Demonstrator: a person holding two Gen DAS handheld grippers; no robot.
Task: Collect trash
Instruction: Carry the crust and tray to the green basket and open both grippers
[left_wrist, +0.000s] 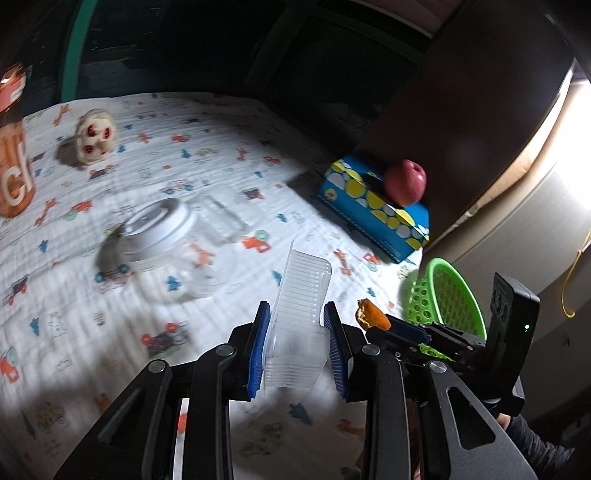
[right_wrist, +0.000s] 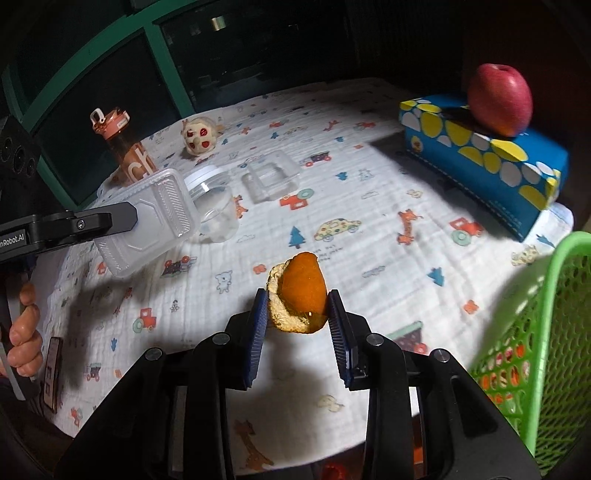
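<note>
one empty lidded cup (right_wrist: 216, 206) on cloth (right_wrist: 369, 236)

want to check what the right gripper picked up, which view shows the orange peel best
The right wrist view. The orange peel sits centred and large between the right gripper pads, orange skin and pale pith both clear. The left wrist view shows only a small piece of it at the right gripper's tip, near the green basket.
</note>
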